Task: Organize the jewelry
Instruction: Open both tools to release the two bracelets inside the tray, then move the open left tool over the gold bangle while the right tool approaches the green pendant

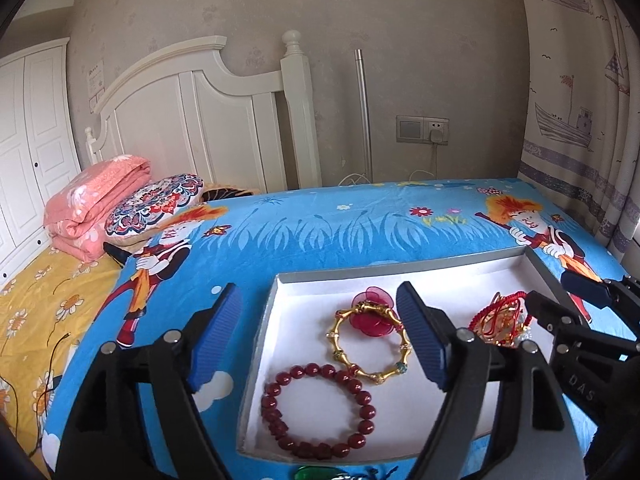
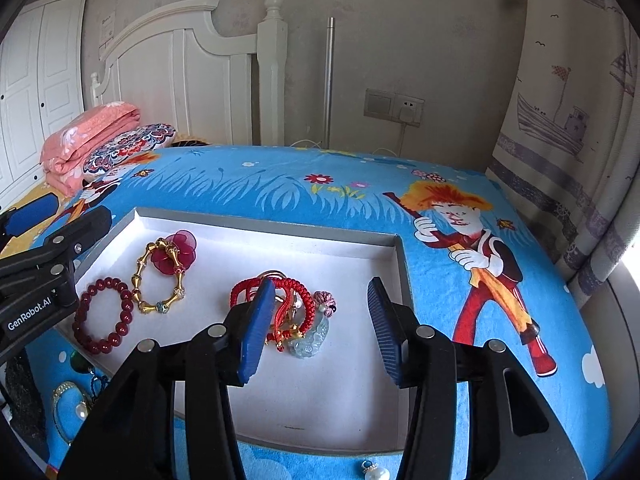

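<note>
A shallow white tray [image 2: 394, 264] is sitting on a blue cartoon blanket [image 2: 440, 360], holding a dark red bead bracelet [image 1: 318, 410], a gold bangle [image 1: 370, 346] and tangled red cords [image 2: 290, 306], possibly with a jade pendant. The left gripper [image 1: 320, 340] and right gripper [image 2: 320, 330] are hovering above, jaws apart, gripping nothing.

Tray [image 2: 402, 264] on bed cover [image 2: 460, 184], near edge toward cameras. In tray, left part: bead bracelet [image 2: 103, 314] nearest; bangle [image 2: 160, 278] just behind and right of it, touching or nearly so; flower piece [image 2: 178, 257] under bangle's far side. In tray, middle: cord bracelets [image 2: 288, 300] in heap, pendant [image 2: 310, 340] at heap's near right. Tray's right part bare. On cover, before tray: pearl charm [image 2: 374, 470] at near right; loose pieces [image 2: 76, 398] at near left. Folded quilt [image 1: 96, 204] and pillow [image 1: 156, 204] far left, by headboard [image 1: 192, 120].
</note>
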`<control>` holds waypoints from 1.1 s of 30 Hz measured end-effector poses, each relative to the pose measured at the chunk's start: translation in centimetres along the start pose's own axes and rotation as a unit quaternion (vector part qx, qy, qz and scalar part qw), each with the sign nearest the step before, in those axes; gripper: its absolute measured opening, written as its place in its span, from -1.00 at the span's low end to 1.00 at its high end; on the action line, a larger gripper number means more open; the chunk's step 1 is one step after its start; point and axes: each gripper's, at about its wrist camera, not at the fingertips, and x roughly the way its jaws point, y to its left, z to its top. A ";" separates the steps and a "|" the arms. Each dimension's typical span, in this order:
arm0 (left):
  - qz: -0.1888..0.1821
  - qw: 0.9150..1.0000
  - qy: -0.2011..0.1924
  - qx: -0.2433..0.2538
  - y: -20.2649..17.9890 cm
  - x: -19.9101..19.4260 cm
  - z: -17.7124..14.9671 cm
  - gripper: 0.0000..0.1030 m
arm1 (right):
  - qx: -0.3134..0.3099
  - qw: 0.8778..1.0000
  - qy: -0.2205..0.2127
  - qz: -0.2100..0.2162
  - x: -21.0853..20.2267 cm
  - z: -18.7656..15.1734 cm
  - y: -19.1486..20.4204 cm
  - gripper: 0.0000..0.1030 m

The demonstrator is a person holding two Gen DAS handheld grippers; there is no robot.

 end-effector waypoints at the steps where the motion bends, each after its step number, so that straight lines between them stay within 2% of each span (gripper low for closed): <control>1: 0.006 1.000 -0.004 0.004 0.3 -0.4 -0.2 0.59 | 0.001 1.000 -0.002 0.003 -0.3 -0.2 0.0 -0.11; 4: 0.017 1.000 -0.007 0.010 1.4 -1.5 -0.9 0.73 | 0.007 1.000 -0.004 0.015 -1.2 -0.8 0.1 -0.11; 8: 0.015 1.000 0.003 -0.008 3.1 -2.9 -2.4 0.75 | 0.006 0.999 -0.004 0.033 -2.6 -2.0 0.8 -0.11; 13: -0.003 0.998 0.026 -0.055 5.4 -4.4 -4.7 0.78 | -0.018 0.999 -0.010 0.047 -4.9 -4.2 2.3 -0.11; 17: -0.014 0.997 0.037 -0.066 6.2 -5.7 -6.8 0.78 | -0.039 0.998 -0.014 0.056 -6.5 -6.4 3.4 -0.11; 25: -0.033 0.998 0.039 -0.026 4.2 -7.8 -10.2 0.78 | -0.060 0.996 0.001 0.070 -7.5 -9.8 4.7 -0.11; 29: -0.061 0.997 0.044 -0.009 2.9 -8.1 -11.4 0.78 | -0.042 0.997 0.002 0.070 -7.7 -10.1 3.9 -0.10; 33: -0.073 0.996 0.057 0.000 1.8 -7.5 -12.0 0.78 | -0.027 0.997 0.005 0.066 -7.7 -10.4 2.8 -0.09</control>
